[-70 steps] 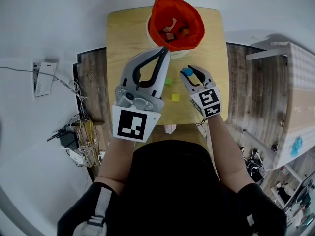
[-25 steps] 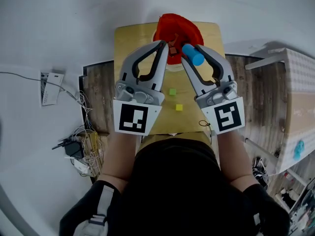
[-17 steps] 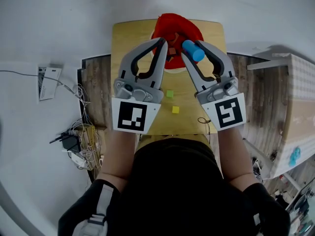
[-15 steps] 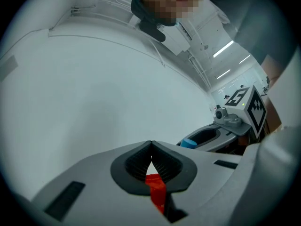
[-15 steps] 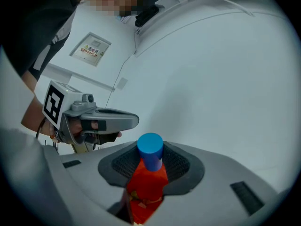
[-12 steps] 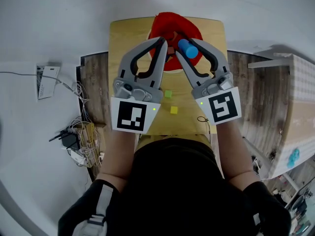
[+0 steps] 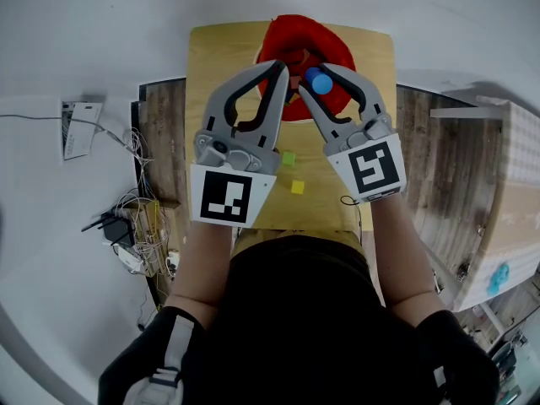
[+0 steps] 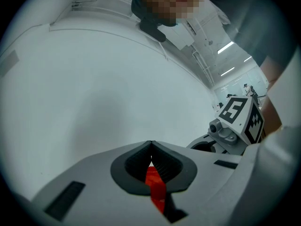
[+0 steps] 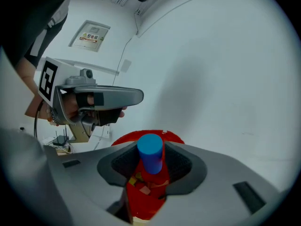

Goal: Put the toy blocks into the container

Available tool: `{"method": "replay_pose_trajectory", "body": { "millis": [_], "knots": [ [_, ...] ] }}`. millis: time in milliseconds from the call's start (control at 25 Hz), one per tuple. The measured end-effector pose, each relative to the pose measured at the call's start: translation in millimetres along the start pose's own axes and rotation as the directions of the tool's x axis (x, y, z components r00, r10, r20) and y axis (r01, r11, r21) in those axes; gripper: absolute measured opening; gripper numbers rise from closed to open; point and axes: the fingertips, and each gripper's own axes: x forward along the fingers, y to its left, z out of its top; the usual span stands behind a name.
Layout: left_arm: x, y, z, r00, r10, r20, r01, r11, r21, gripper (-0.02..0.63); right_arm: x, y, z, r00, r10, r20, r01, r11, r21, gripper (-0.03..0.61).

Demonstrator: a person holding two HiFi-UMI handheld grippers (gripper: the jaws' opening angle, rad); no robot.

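Note:
The red container [image 7: 339,51] stands at the far end of the wooden table [image 7: 218,67], with several blocks inside. My right gripper [image 7: 319,78] is shut on a blue cylinder block [image 7: 318,82] and holds it over the container's near side. In the right gripper view the blue cylinder [image 9: 150,150] stands upright between the pads, with the container [image 9: 123,139] below. My left gripper [image 7: 282,74] hovers beside it at the container's near left rim, jaws shut and empty. A green block [image 7: 288,159] and a yellow block [image 7: 297,187] lie on the table under my hands.
The table is small, with floor on every side. Cables and a power strip [image 7: 126,243] lie on the floor to the left. A white bench or shelf [image 7: 498,184] stands to the right. My two grippers are close together over the container.
My right gripper has carried the blue cylinder from the table up over the container, then sunk and shifted left toward its middle. My left gripper has sunk a little, still shut.

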Motion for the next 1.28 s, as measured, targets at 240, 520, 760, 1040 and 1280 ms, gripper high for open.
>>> {"method": "replay_pose_trajectory", "body": {
  "millis": [240,520,760,1040,1280],
  "knots": [
    [1.0,-2.6,-4.3,1.0,-0.002,-0.008,0.002,1.0,-0.004,0.009,2.4,3.4,-2.7,1.0,0.024,0.0,-0.024,0.999,-0.022,0.218],
    [-1.8,-2.1,-5.7,1.0,-0.003,-0.012,0.003,1.0,-0.009,0.009,0.3,2.1,-1.9,1.0,0.009,0.001,-0.009,1.0,0.005,0.218],
    [-4.8,-3.4,-4.4,1.0,-0.005,-0.008,0.005,1.0,-0.01,0.009,-1.7,1.7,-1.4,1.0,-0.009,0.004,0.009,1.0,0.0,0.218],
    [-8.8,-3.5,-5.2,1.0,-0.011,-0.011,0.011,1.0,-0.007,0.009,-0.7,5.2,-2.0,1.0,-0.018,0.0,0.018,1.0,0.012,0.218],
    [-11.5,-1.8,-5.1,1.0,-0.012,-0.012,0.012,1.0,-0.006,0.009,-0.3,5.4,-1.8,1.0,-0.031,-0.002,0.031,0.999,0.015,0.218]
  ]
}}
